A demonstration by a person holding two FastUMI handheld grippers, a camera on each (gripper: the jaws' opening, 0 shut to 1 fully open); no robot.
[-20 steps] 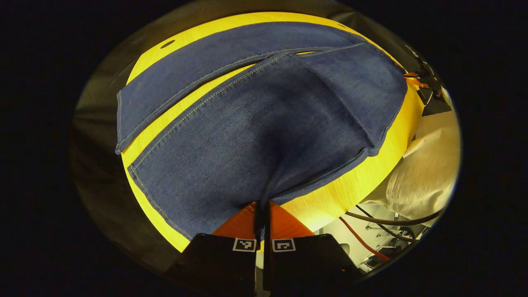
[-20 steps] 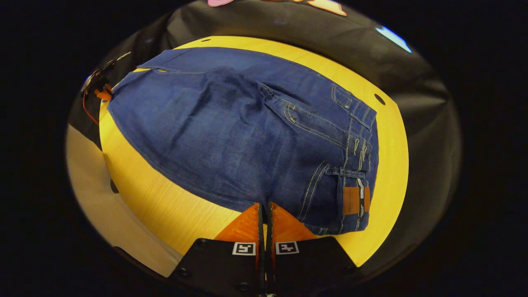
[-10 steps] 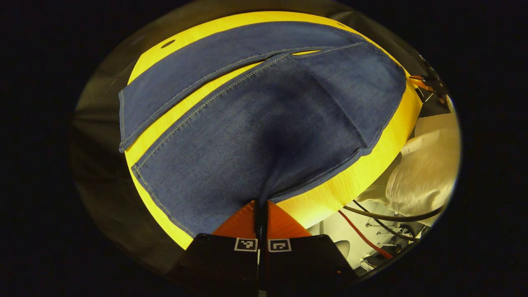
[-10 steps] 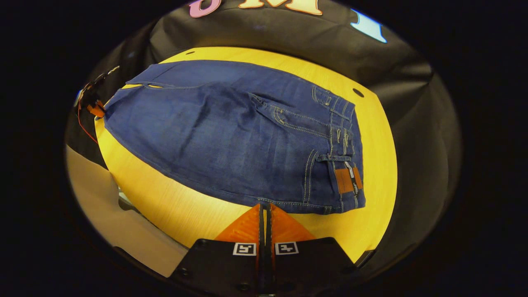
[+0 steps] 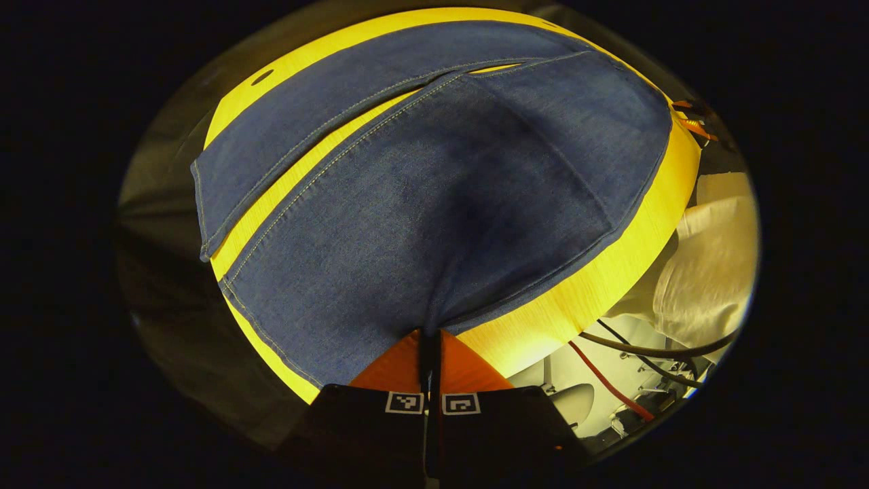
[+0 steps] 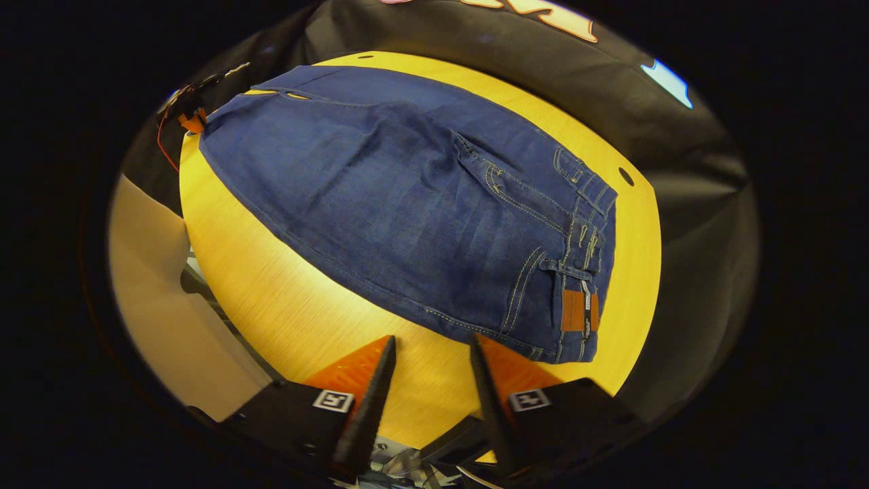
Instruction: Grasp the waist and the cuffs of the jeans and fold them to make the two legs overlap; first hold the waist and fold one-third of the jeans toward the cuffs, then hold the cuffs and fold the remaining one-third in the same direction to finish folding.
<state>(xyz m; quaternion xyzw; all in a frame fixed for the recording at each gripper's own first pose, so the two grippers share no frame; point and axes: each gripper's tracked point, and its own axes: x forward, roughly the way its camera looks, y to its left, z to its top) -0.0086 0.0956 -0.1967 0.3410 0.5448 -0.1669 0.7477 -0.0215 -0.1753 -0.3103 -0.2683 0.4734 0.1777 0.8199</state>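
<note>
Yellow wood-grain table [image 5: 597, 285] under the work, dark booth cloth [image 6: 686, 204] behind and around it. Table top carries a small dark hole near the far edge [image 6: 626, 176].

Jeans [image 5: 434, 204] lie spread flat across most of the table. In the left gripper view the two legs run away toward the upper left, the near leg wide, the far leg [image 5: 326, 115] narrower, with a thin strip of bare table showing between them; both cuffs end near the table's left edge. In the right gripper view the waist end of the jeans [image 6: 577, 251] points toward the right, with belt loops, pocket stitching and a brown leather patch [image 6: 579, 310] at the waistband.

Left gripper [image 5: 430, 339]: fingers pressed together on the near edge of the jeans leg, cloth drawn into a pucker at the pinch.

Right gripper [image 6: 429, 353]: fingers spread apart, tips over bare table just beside the jeans hem near the waist, not touching the cloth.

White cloth sleeve [image 5: 706, 272] and cables [image 5: 611, 390] show beyond the table edge in the left gripper view.
</note>
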